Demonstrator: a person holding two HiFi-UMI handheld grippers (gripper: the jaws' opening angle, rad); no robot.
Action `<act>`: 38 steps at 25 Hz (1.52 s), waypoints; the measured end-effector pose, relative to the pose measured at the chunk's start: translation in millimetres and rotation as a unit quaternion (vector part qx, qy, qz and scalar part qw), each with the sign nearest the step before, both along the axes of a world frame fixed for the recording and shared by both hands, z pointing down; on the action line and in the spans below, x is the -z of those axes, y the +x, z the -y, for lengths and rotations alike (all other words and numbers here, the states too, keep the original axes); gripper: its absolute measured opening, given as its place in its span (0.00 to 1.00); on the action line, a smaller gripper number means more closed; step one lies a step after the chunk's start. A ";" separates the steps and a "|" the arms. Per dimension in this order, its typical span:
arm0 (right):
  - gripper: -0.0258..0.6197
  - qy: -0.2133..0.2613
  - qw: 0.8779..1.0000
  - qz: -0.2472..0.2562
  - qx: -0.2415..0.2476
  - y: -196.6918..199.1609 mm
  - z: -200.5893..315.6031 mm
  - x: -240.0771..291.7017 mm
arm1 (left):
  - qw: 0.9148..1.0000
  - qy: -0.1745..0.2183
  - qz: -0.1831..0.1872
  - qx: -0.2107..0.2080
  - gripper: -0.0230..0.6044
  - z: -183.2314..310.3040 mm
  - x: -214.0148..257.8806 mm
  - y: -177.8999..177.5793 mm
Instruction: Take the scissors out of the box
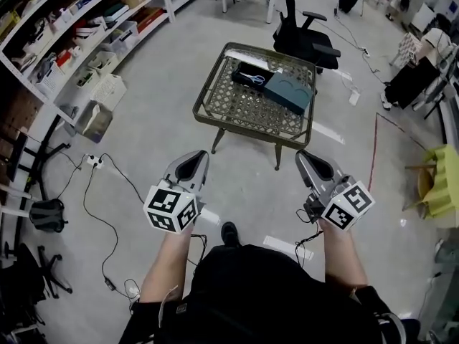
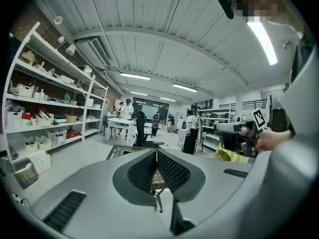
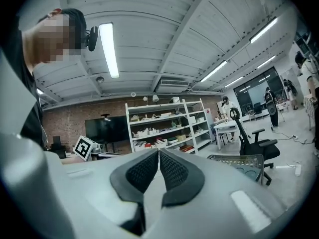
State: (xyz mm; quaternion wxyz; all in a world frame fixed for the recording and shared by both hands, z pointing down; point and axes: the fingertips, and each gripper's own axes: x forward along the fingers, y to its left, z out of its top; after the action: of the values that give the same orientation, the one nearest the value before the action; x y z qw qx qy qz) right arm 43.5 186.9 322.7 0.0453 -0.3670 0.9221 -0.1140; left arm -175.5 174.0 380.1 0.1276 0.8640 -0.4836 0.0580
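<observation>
A low table [image 1: 215, 117] with a woven top stands on the floor ahead of me. On it lies an open black box [image 1: 244, 68] holding scissors [image 1: 252, 78] with blue handles, and beside it a dark teal lid [image 1: 289, 92]. Both grippers are held in the air well short of the table. My left gripper [image 1: 199, 155] is shut with nothing between its pads, and my right gripper [image 1: 304, 155] is shut and empty too. The left gripper view shows its jaws [image 2: 157, 153] closed with the table [image 2: 117, 152] beyond. The right gripper view shows its pads [image 3: 158, 154] together and the table [image 3: 239, 161] far off.
A black office chair [image 1: 305, 34] stands behind the table. Shelves [image 1: 79, 41] with bins line the left side, and a box [image 1: 95, 120] sits at their foot. Cables [image 1: 100, 199] trail over the floor at the left. A yellow chair [image 1: 437, 185] is at the right.
</observation>
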 end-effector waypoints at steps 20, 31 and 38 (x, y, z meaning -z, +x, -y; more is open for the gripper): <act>0.07 -0.013 1.000 0.016 -0.006 -48.1 87.4 -5.9 | 1.000 -0.016 -0.003 0.002 0.06 72.8 -17.8 -52.1; 0.07 -0.026 0.999 0.039 0.003 -38.3 190.4 -24.8 | 0.999 -0.028 0.030 0.004 0.06 165.5 -24.3 -38.9; 0.07 -0.041 0.998 0.038 0.010 -24.0 261.0 -35.8 | 0.997 -0.026 0.068 0.008 0.06 236.5 -25.4 -22.8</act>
State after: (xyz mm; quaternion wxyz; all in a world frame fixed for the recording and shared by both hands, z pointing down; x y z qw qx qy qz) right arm 19.5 -74.1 358.5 0.0643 -0.3547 0.9179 -0.1659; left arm -198.3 -62.5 405.4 0.1175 0.8504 -0.4965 0.1286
